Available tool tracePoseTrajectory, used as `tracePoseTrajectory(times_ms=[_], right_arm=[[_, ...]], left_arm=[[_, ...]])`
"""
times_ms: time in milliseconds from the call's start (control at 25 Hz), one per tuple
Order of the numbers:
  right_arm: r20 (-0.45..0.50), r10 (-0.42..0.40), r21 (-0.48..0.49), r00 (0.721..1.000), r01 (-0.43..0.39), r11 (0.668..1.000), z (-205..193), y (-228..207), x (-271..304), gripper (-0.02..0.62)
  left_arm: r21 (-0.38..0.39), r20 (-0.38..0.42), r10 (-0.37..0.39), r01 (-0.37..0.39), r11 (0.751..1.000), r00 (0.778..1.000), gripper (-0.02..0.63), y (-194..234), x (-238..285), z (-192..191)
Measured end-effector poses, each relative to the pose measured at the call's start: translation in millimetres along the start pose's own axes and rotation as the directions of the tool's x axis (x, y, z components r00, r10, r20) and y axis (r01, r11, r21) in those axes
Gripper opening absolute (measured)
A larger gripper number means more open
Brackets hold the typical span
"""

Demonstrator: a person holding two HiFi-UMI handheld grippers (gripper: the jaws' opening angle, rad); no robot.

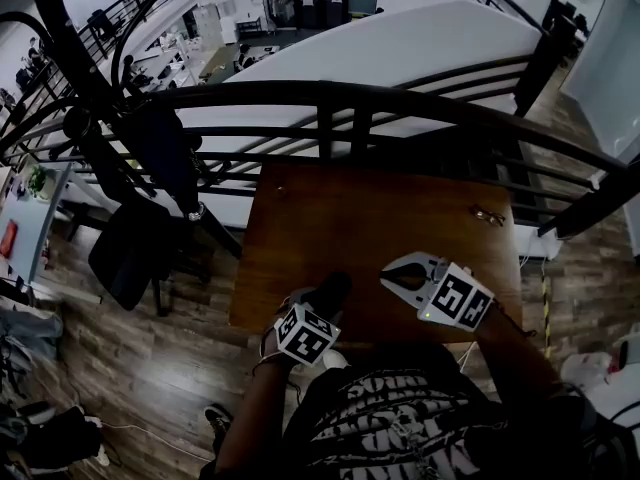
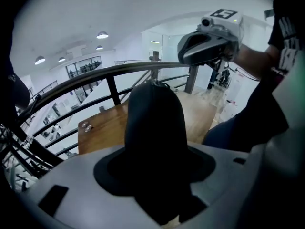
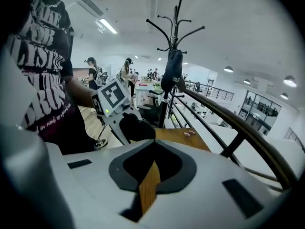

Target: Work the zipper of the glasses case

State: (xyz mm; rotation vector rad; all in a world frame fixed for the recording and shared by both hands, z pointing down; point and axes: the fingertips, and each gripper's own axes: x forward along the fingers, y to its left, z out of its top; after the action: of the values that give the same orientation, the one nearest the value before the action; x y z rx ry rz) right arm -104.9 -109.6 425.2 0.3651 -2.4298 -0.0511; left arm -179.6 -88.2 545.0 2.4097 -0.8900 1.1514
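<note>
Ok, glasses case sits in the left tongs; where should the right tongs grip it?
Probably the small tab at the free end of the glasses case, from the right: it juts clear of the left tongs. The right tongs are shut.

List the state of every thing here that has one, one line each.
Left hand-held gripper: shut on the dark rounded glasses case.
Dark rounded glasses case: gripped, zipper too dark to read.
Right hand-held gripper: shut, empty.
Small glasses: lying on the brown wooden table, outside the case.
</note>
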Motion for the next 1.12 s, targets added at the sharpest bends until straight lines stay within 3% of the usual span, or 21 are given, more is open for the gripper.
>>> tracePoseTrajectory(times_ms=[160,240,360,480,520,600,800,880,960,1040,1120], right_arm=[[0.031,0.029,-0.026,0.999,-0.028,0.999,32.7,27.4,21.8,0.02],[-0.006,0.017,-0.069,1.0,-0.017,0.997,34.6,32.9,35.2,0.104],[-0.058,-0.038,-0.137,0.998,0.029,0.99,33.7,32.9,54.7,0.11],[-0.092,-0.097,-0.193,0.991,0.078,0.978,28.8,30.3,64.5,0.101],[-0.094,-0.112,-0.202,0.989,0.091,0.975,27.4,29.9,63.5,0.05],[-0.092,-0.124,-0.201,0.988,0.104,0.974,24.7,29.3,58.5,0.01],[-0.132,-0.107,-0.164,0.985,0.085,0.983,11.1,13.0,50.5,0.0],[-0.141,-0.066,-0.077,0.988,0.055,0.996,-0.1,4.6,47.6,0.0],[-0.091,0.039,0.109,0.995,-0.029,0.994,-7.5,0.7,44.4,0.001],[0.025,0.151,0.318,0.988,-0.151,0.936,-5.8,-0.5,39.1,0.0],[0.168,0.227,0.483,0.959,-0.281,0.829,0.3,0.5,32.8,0.0]], left_arm=[[0.04,-0.083,0.095,-0.092,0.995,0.992,0.262,9.5,-1.1,2.9],[0.055,-0.119,0.118,-0.112,0.992,0.986,0.262,10.2,1.6,0.8],[0.062,-0.15,0.136,-0.128,0.99,0.979,0.262,9.0,2.5,2.3],[0.024,-0.162,0.123,-0.121,0.992,0.979,0.261,4.9,4.0,3.4],[-0.002,-0.158,0.1,-0.102,0.995,0.982,0.261,1.5,5.3,2.8],[-0.042,-0.146,0.053,-0.06,0.997,0.988,0.261,-5.9,6.7,2.3],[0.002,-0.106,0.014,-0.014,1.0,0.994,0.259,-13.8,7.7,5.1],[0.026,-0.053,-0.022,0.023,0.999,0.998,0.259,-19.2,3.8,9.0],[0.049,0.017,-0.071,0.07,0.996,0.997,0.259,-24.6,-1.7,14.0],[0.046,0.105,-0.136,0.132,0.99,0.985,0.259,-30.6,-8.2,19.7],[0.039,0.189,-0.185,0.181,0.983,0.964,0.259,-36.3,-14.3,24.5]])
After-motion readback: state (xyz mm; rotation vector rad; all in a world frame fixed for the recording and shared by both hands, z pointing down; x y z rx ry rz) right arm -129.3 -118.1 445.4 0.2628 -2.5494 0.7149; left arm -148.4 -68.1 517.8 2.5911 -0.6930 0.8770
